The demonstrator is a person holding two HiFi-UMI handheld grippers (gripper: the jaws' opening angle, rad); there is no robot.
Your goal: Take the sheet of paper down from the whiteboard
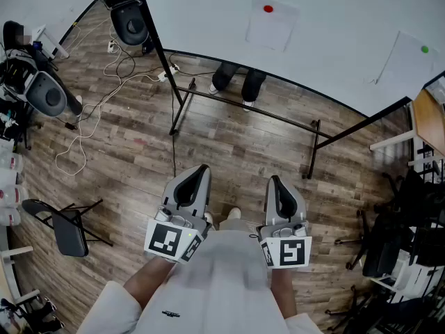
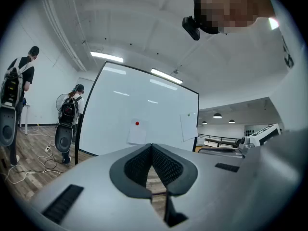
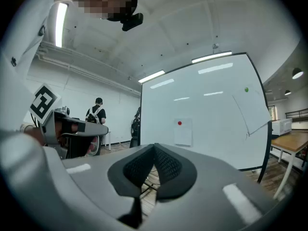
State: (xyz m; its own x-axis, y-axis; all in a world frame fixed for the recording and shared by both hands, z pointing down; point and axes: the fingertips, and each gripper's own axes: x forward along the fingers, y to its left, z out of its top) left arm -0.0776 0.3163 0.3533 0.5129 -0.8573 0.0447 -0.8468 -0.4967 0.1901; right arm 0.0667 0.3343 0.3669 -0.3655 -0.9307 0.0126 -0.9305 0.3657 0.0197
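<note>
A white sheet of paper (image 1: 270, 24) hangs on the whiteboard (image 1: 334, 40), pinned by a red magnet (image 1: 268, 8). The same sheet (image 2: 137, 134) (image 3: 183, 132) shows in both gripper views, straight ahead and some way off. A second sheet (image 1: 403, 60) with a green magnet (image 1: 425, 49) hangs further right, one corner curled. My left gripper (image 1: 197, 175) and right gripper (image 1: 276, 185) are held level near my body, well short of the board. Both are shut with nothing between the pads.
The whiteboard stands on a black frame with a low crossbar (image 1: 250, 108) above the wooden floor. Someone's legs (image 1: 236, 82) show behind it. Cables (image 1: 97, 110) trail at left beside a folding chair (image 1: 66, 228). People with backpacks (image 2: 70, 112) stand left; a wooden table (image 3: 286, 141) is right.
</note>
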